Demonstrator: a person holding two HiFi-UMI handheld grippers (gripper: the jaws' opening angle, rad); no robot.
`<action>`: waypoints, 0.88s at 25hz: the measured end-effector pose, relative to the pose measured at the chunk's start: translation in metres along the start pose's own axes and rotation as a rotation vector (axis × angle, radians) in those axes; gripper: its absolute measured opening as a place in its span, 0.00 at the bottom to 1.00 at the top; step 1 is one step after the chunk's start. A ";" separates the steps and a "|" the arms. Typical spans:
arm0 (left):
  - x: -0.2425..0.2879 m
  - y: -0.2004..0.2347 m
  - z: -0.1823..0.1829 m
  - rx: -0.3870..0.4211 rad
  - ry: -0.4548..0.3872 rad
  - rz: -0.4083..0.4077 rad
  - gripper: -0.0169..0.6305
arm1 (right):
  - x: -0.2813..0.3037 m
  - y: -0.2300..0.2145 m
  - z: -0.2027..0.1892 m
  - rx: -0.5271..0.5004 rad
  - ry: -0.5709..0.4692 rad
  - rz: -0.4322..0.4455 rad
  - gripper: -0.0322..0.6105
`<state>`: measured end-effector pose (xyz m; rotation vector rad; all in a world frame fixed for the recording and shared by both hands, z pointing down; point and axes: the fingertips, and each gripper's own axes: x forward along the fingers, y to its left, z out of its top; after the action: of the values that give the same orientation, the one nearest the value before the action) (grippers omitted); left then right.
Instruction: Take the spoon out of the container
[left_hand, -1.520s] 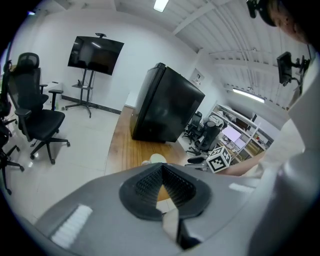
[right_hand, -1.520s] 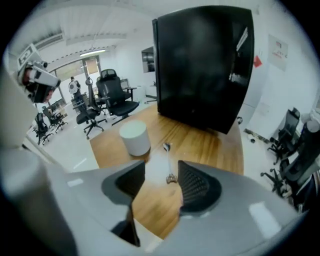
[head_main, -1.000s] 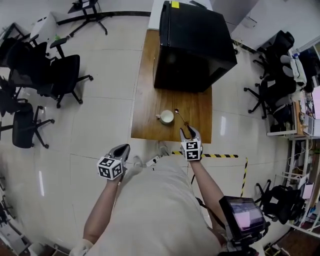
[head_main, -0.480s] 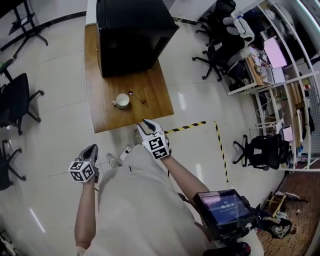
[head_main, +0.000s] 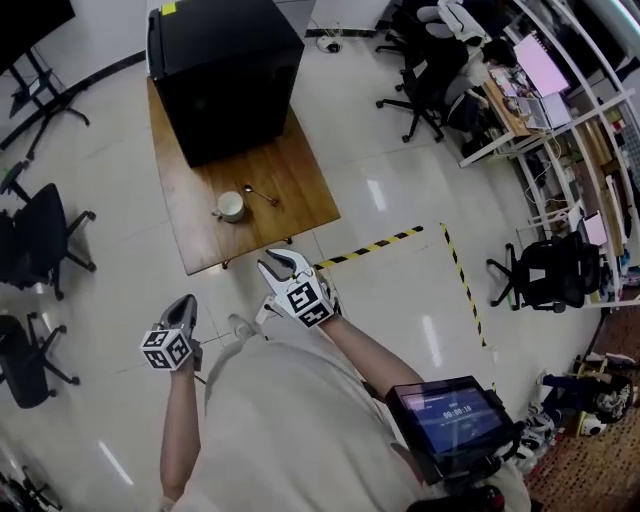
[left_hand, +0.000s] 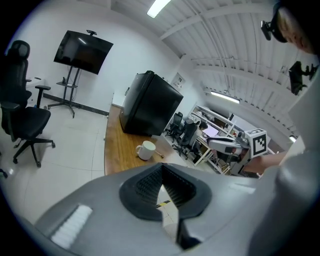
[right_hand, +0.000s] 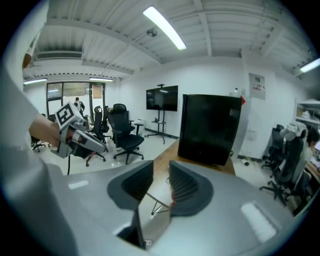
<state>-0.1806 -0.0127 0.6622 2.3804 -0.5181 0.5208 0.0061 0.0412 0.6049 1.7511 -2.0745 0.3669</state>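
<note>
A white cup (head_main: 230, 206) stands on the wooden table (head_main: 300, 200). The metal spoon (head_main: 262, 194) lies flat on the table just right of the cup. My right gripper (head_main: 280, 265) hangs off the table's near edge, over the floor. Its jaws have just been closing, a narrow gap remains and nothing is between them (right_hand: 161, 167). My left gripper (head_main: 183, 310) is lower left, beside my body, with its tips together and empty (left_hand: 161, 170). The left gripper view shows the cup (left_hand: 146, 149) ahead on the table.
A large black box (head_main: 225, 75) fills the far half of the table. Yellow-black tape (head_main: 375, 245) marks the floor right of my right gripper. Office chairs (head_main: 40, 240) stand at the left, with more chairs and desks (head_main: 440, 70) at the upper right.
My right gripper has drawn back from the spoon's handle at the table edge and risen, its jaws narrower. The spoon stays on the table. The left gripper has shifted a little.
</note>
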 end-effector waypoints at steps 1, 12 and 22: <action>0.002 -0.008 -0.003 0.000 0.004 0.001 0.00 | -0.007 -0.002 -0.001 -0.008 -0.007 0.008 0.21; 0.030 -0.129 -0.056 0.016 0.070 -0.040 0.01 | -0.110 -0.039 -0.052 0.117 -0.014 0.015 0.15; 0.034 -0.197 -0.121 -0.004 0.070 0.001 0.02 | -0.176 -0.033 -0.128 0.177 0.072 0.182 0.08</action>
<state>-0.0851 0.2006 0.6669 2.3492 -0.4887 0.6002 0.0793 0.2459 0.6351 1.6211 -2.2135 0.6758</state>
